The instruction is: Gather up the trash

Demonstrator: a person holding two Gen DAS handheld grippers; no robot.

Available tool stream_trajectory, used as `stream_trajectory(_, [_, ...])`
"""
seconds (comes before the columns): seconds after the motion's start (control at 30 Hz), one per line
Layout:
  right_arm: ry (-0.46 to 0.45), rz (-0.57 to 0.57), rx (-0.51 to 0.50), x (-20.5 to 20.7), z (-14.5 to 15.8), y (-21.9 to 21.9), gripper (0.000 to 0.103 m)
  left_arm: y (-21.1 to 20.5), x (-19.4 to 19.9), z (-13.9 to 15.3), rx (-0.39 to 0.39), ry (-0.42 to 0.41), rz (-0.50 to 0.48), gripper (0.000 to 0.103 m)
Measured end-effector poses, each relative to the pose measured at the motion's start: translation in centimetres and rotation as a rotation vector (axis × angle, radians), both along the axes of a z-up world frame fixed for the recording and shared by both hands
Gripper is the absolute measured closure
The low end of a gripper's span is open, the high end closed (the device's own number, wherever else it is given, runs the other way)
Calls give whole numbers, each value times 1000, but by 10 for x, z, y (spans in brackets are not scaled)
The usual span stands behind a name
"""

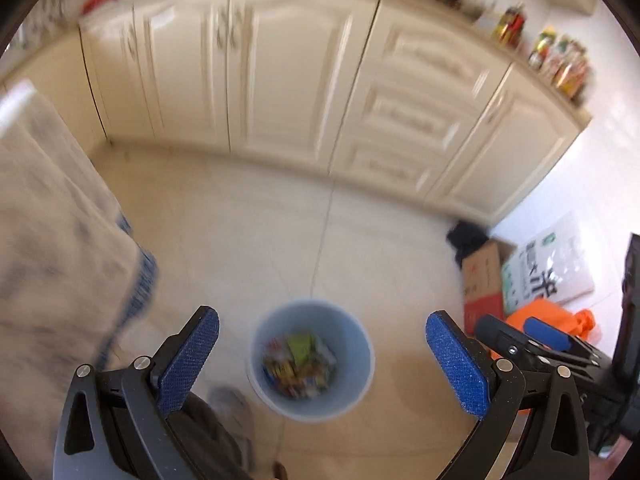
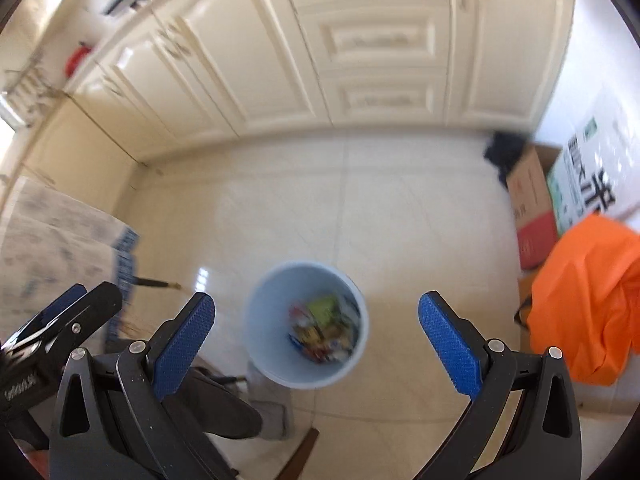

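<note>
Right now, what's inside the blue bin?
The blue bin holds a pile of colourful wrappers, one green piece on top. Blur hides detail, and the pile covers the bin's bottom.

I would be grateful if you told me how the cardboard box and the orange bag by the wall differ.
The cardboard box is stiff and flat-sided, brown above with a red band low down; the orange bag is soft, crumpled and one bright colour. The box stands further back, nearer the cabinets; the bag lies in front of it, closer to the camera, and covers the box's lower corner. Both sit on the tiled floor, right of the bin.
</note>
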State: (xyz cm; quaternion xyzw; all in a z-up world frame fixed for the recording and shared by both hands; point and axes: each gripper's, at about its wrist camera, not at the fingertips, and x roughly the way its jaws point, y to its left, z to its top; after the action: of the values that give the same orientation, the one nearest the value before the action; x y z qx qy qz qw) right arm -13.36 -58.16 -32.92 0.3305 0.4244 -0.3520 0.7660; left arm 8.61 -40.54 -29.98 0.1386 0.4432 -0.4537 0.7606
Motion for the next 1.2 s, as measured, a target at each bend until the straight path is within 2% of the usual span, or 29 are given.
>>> stream_trajectory(0.17, [-79,77,-80,23,63,23,0,67,-33,65,-81,-137,50,1])
stream_trajectory(0.4, [-211,233,-165,66,140,82,0,177,-109,136,-170,-303,247,1])
stream_trajectory(0.6, [-330,454,-239,119,201,169,0,286,-166,181,-190,-451,442,1])
stream_trajectory(0.8, [-406,648,-363,164,250,269,0,386,-221,214,-190,-532,658,1])
stream_trajectory(0.9, [-444,720,-421,179,270,310,0,422,-248,225,-199,-572,745,1])
stream_trajectory(1.03, [-460,771,-483,194,285,352,0,437,-282,233,-184,-621,824,1])
stream_trajectory(1.13, [-482,791,-504,201,293,373,0,433,-302,236,-178,-663,872,1])
stream_trajectory(1.2, [-480,791,-518,204,295,377,0,423,-303,231,-190,-676,896,1])
